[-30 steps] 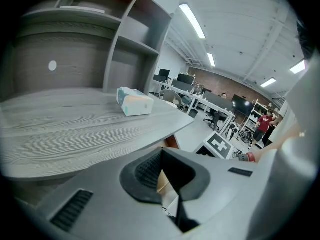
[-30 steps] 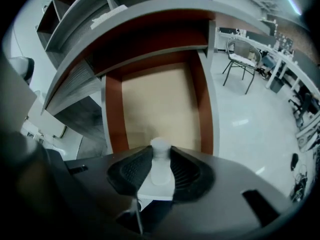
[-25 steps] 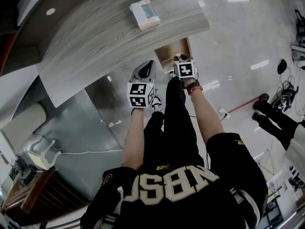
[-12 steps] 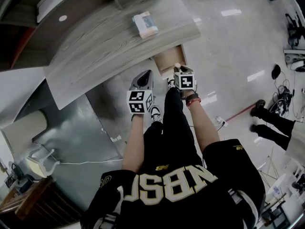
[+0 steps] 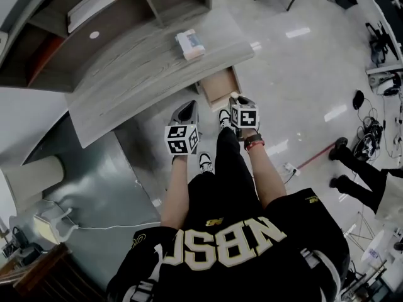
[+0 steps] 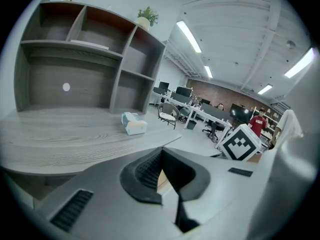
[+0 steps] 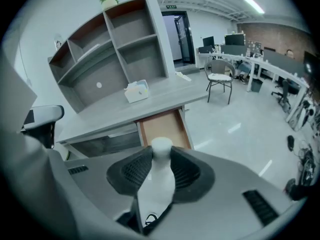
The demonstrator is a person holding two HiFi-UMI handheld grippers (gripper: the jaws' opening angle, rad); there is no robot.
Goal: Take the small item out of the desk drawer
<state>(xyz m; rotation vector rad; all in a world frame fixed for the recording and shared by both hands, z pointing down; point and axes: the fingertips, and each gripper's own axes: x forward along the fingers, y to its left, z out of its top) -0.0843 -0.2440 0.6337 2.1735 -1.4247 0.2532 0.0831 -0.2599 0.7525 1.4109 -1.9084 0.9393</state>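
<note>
My right gripper point(image 7: 161, 153) is shut on a small white bottle point(image 7: 160, 179), with its pads around the neck under the round cap. It hangs above and in front of the open wooden drawer point(image 7: 165, 126), whose inside shows bare. In the head view the right gripper point(image 5: 237, 99) sits just below the drawer point(image 5: 218, 85) at the desk's right end. My left gripper point(image 5: 184, 113) hovers beside it, left of the drawer; in the left gripper view its jaws point(image 6: 161, 156) meet at the tips with nothing between them.
A tissue box point(image 5: 190, 44) lies on the grey desk top point(image 5: 126, 74), backed by a shelf unit point(image 7: 115, 49). A chair point(image 7: 220, 79) stands on the glossy floor to the right. Cables point(image 5: 371, 99) and another person's feet point(image 5: 337, 150) are at far right.
Both grippers have risen away from the drawer, the right one carrying the white bottle. The desk and drawer now look smaller and farther off in the head view.
</note>
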